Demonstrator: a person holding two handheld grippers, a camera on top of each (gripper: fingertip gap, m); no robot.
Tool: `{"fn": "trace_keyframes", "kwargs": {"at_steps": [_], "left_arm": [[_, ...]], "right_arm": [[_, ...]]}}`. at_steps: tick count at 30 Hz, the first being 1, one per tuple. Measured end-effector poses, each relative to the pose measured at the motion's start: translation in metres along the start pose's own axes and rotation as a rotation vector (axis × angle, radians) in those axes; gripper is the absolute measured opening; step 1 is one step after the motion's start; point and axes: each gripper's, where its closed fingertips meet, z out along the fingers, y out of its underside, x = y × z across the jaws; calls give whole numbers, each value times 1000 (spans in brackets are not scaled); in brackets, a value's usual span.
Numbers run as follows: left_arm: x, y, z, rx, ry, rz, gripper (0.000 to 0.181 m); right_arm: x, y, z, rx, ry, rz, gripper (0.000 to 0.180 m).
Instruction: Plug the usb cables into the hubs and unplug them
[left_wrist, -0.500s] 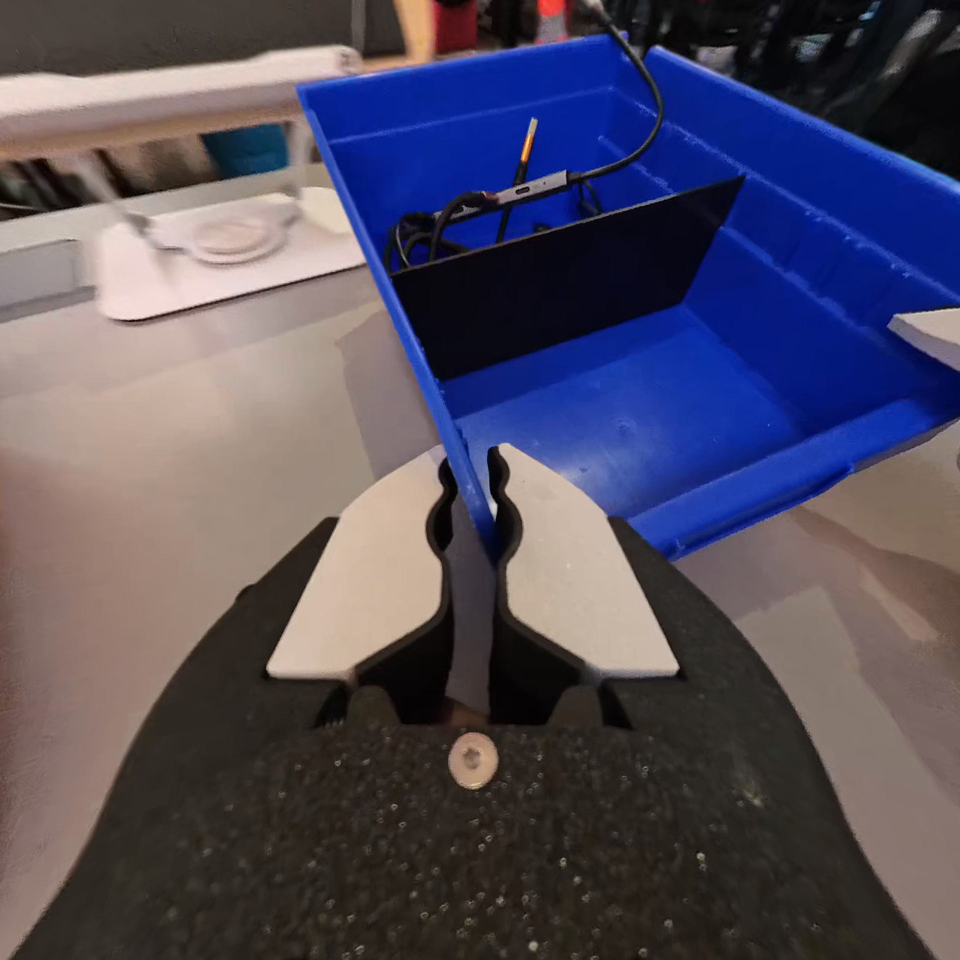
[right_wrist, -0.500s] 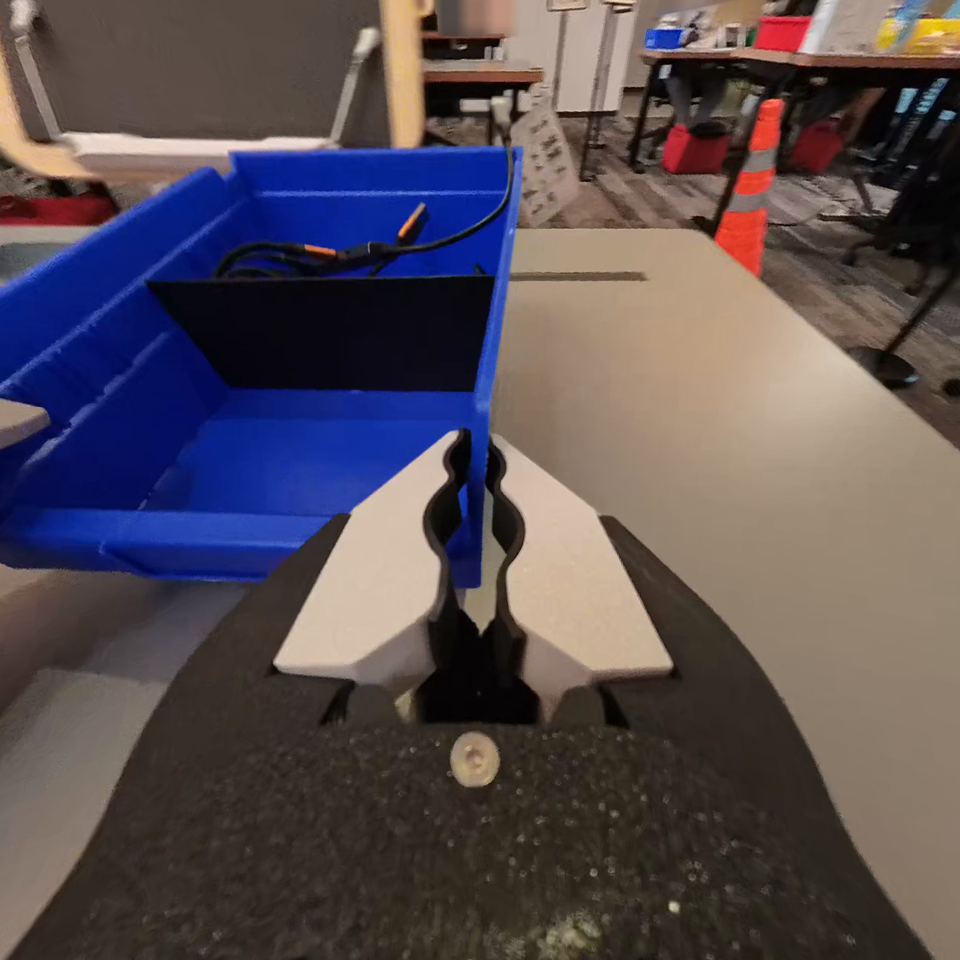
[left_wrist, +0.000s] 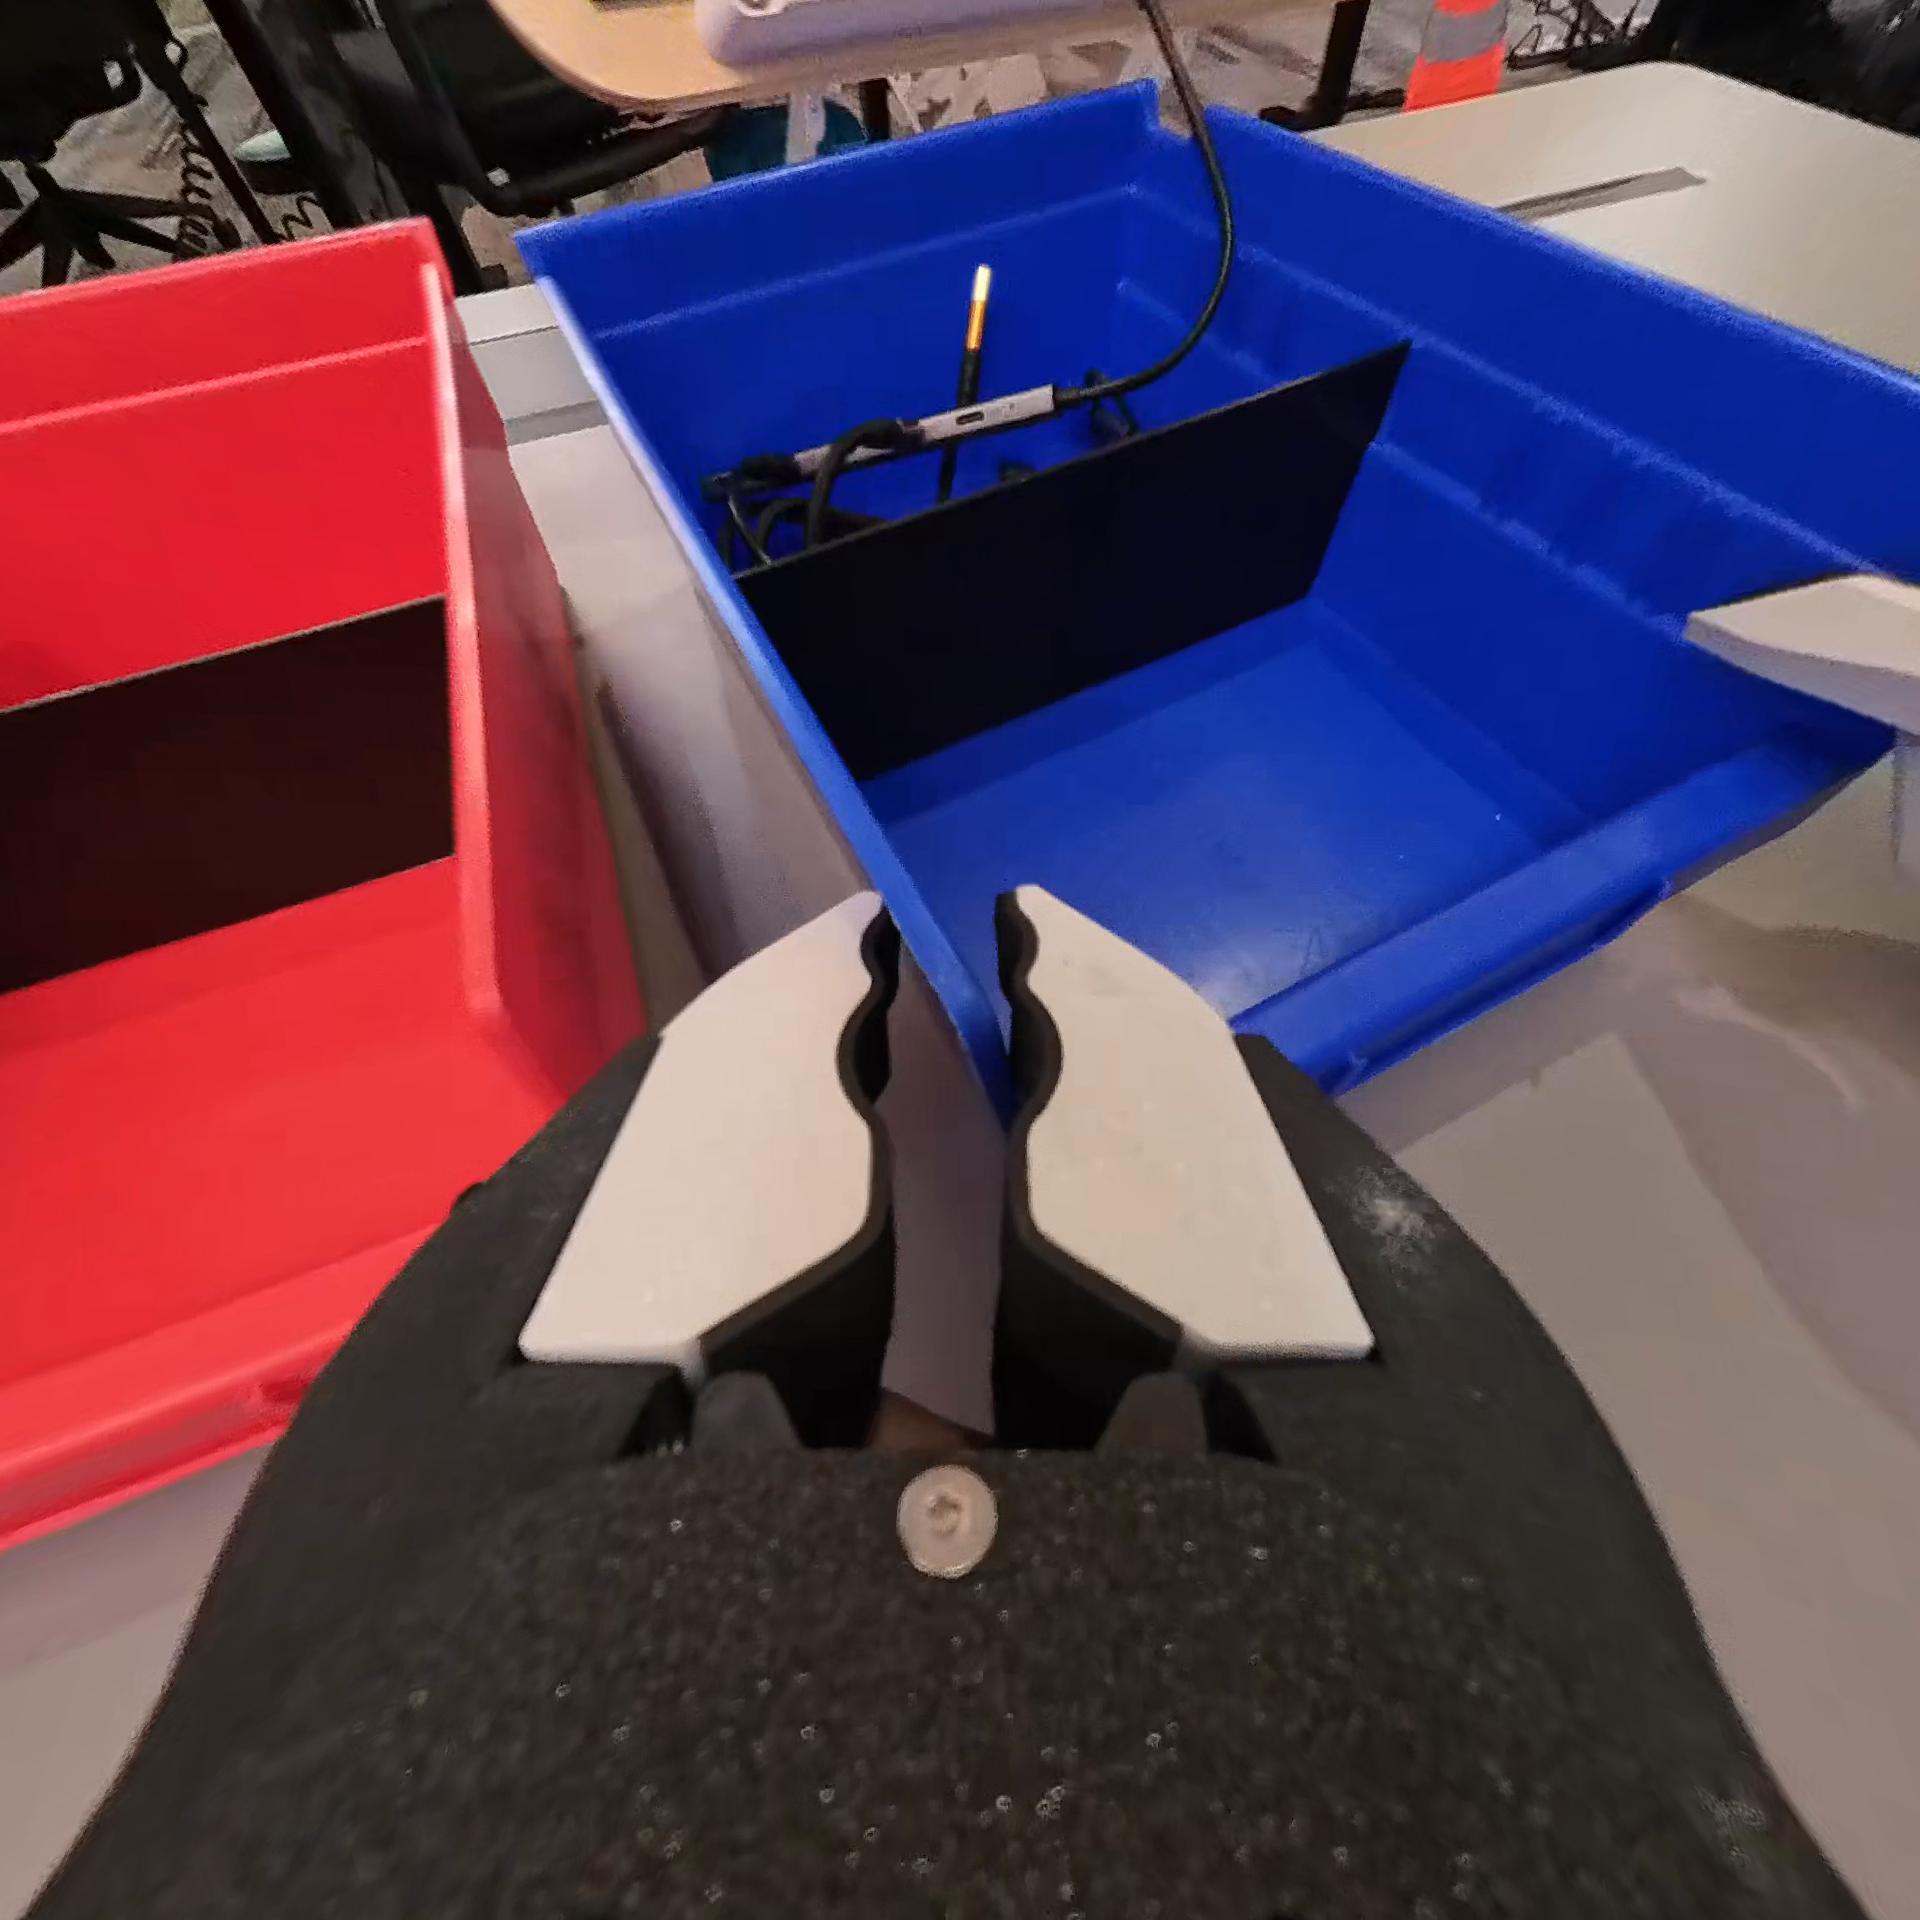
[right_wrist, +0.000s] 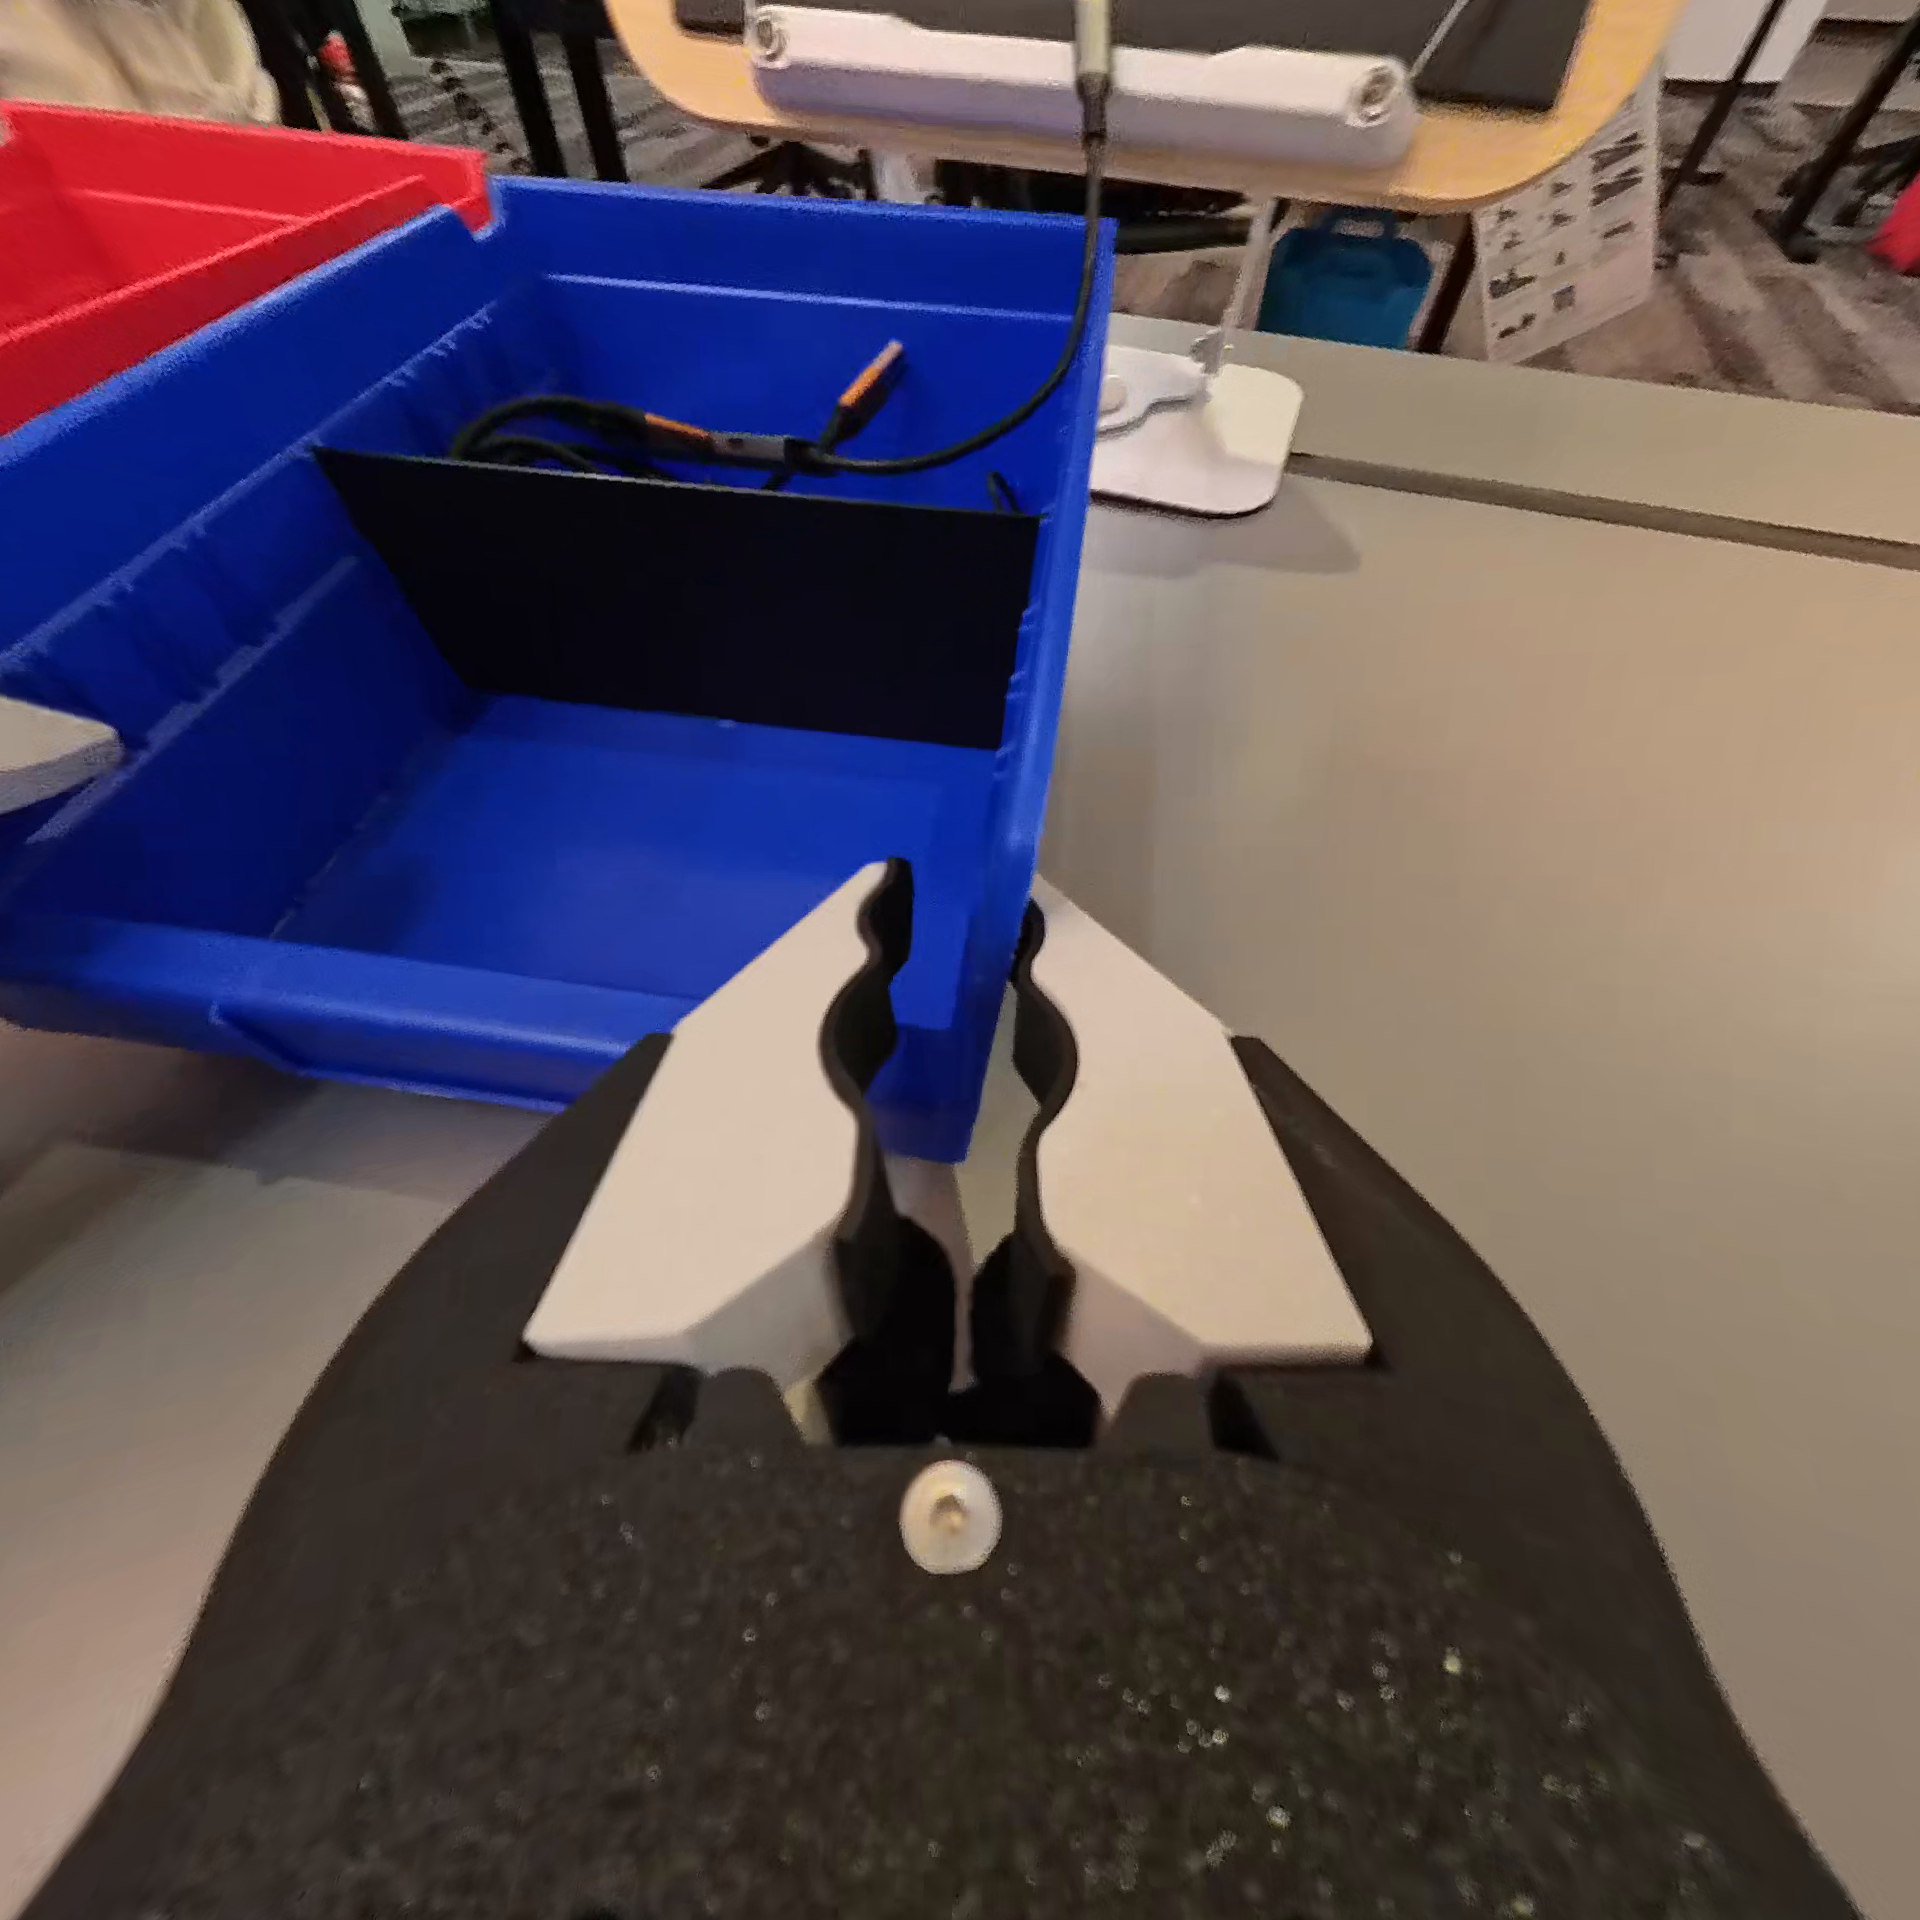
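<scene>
both grippers, left gripper (left_wrist: 940, 935) and right gripper (right_wrist: 961, 914), clamp blue bin (left_wrist: 1351, 831) walls.

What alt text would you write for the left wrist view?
The left gripper is shut on the near left wall of a blue bin; USB cables lie behind its black divider. A red bin stands to the left.

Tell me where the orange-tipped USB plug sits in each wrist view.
Left wrist view: USB plug stands upright, upper centre, behind the black divider.
Right wrist view: USB plug tilts right, upper centre-left, behind the same divider.
Shared landmark: the blue bin.
</scene>
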Motion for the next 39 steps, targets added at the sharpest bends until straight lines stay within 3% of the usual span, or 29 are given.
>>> {"fn": "trace_keyframes", "kwargs": {"at_steps": [4,7,10,13,16,18,22,23,25,26,30,34,39], "left_arm": [[8,-9,-20,54,106,-65,36],[-12,-32,-60,197,102,-100,37],[-76,-31,-99,240,-45,-160,37],[-156,2,-122,152,-188,-264,50],[-225,36,-129,47,-338,-235,60],[-248,48,-118,-9,-337,-210,64],[-250,51,-77,-43,-168,-220,55],[-254,53,-68,-59,-171,-203,47],[-253,60,-59,-91,-137,-169,10],[-254,60,-58,-80,-144,-191,4],[-247,65,-69,-85,-190,-204,4],[-222,77,-95,-78,-206,-144,6],[-194,97,-131,-75,-225,-173,8]], "right_arm": [[-11,4,-17,7,-105,-49,23],[-9,1,-40,61,-165,-123,29],[-1,-1,-55,101,-197,-157,34],[3,11,-62,65,-247,-127,40],[4,24,-70,18,-282,-123,41],[5,29,-77,7,-280,-148,38],[-10,33,-94,13,-283,-246,32],[-20,35,-97,10,-303,-256,31],[-49,35,-106,28,-377,-244,26],[-66,34,-109,42,-409,-231,24],[-135,38,-103,37,-489,-212,21],[-203,13,-79,58,-540,-174,30],[-238,3,-28,-9,-392,-72,47]]}}
